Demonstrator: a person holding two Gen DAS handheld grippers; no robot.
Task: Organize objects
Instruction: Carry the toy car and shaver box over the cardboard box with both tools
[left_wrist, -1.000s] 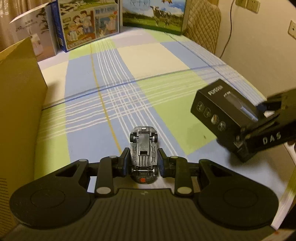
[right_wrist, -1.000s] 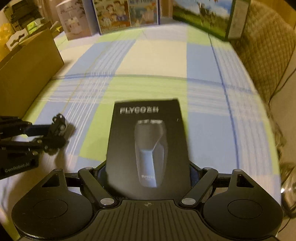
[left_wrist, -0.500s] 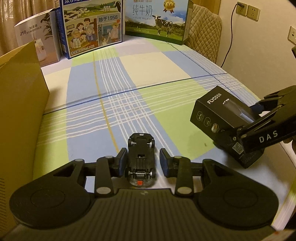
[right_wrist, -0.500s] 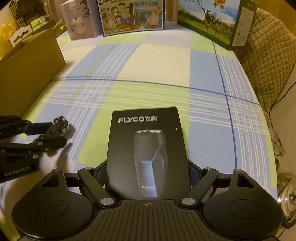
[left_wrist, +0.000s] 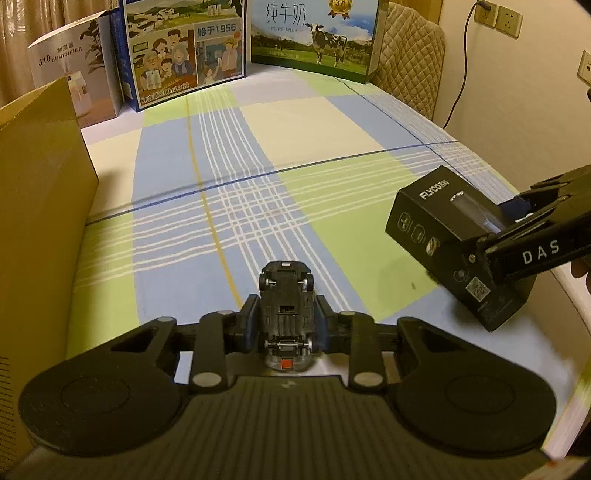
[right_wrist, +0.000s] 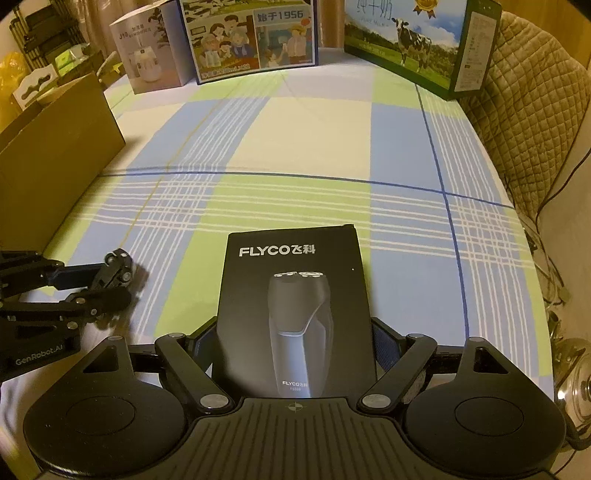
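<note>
Toy car (left_wrist: 286, 299) sits upside down, wheels up, clamped between the fingers of my left gripper (left_wrist: 285, 317), at the near edge of the plaid cloth (left_wrist: 258, 155). My right gripper (right_wrist: 295, 343) grips the black shaver box (right_wrist: 295, 295) by its sides, face up, to the right of the car. Cardboard box (left_wrist: 40, 206) stands at the left; milk cartons (left_wrist: 314, 33) stand far behind.
</note>
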